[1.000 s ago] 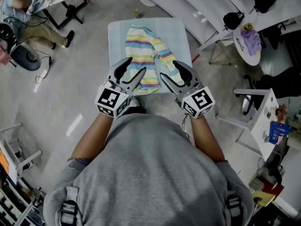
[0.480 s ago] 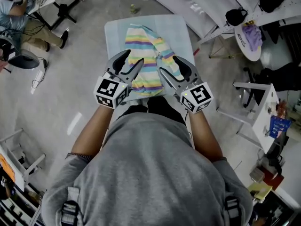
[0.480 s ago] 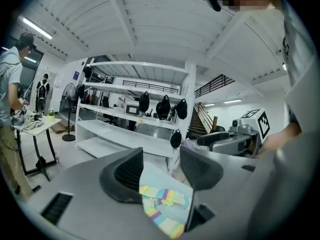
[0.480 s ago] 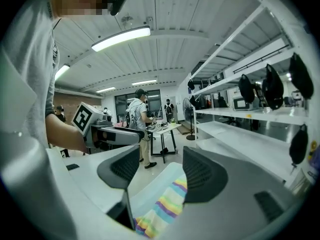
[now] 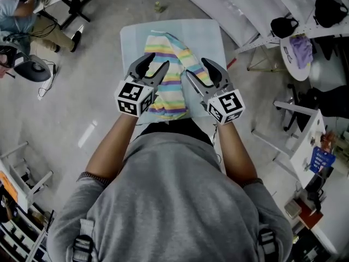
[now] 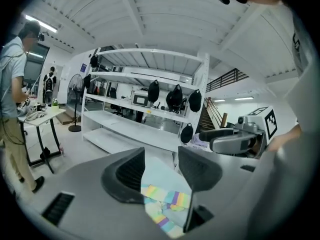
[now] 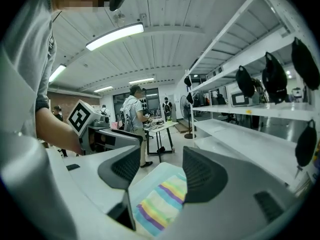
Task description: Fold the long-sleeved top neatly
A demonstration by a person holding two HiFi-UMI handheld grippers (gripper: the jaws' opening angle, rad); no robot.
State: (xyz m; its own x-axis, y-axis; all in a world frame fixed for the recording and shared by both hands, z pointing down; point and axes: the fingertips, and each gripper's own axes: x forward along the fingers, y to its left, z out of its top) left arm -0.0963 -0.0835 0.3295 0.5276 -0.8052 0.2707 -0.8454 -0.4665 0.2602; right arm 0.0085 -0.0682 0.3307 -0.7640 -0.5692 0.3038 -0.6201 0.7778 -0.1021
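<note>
Left gripper (image 5: pixel 153 64) was spread, its jaws just closing a little with nothing pinched. In the left gripper view only the striped long-sleeved top (image 6: pixel 165 204) showed below, through the gap. Right gripper (image 5: pixel 197 67) was spread too, also empty, and its view showed the same fabric under the gap, pads clear of it. In the head view both grippers were side by side over the near half of the top (image 5: pixel 173 78), left over its left edge and right over its right edge, pointing away from the body. The top lay crumpled and roughly lengthwise, pastel stripes, on the light-blue cover (image 5: pixel 131 40) of a small table (image 5: pixel 221 34). Its far end sat near the middle of the cover and its near end reached the edge closest to the wearer. Can't tell if any fingertip brushed the cloth. White shelving rack (image 6: pixel 150 119) stood beyond the table, and 1 person (image 5: pixel 16 12) sat at the upper left.
</note>
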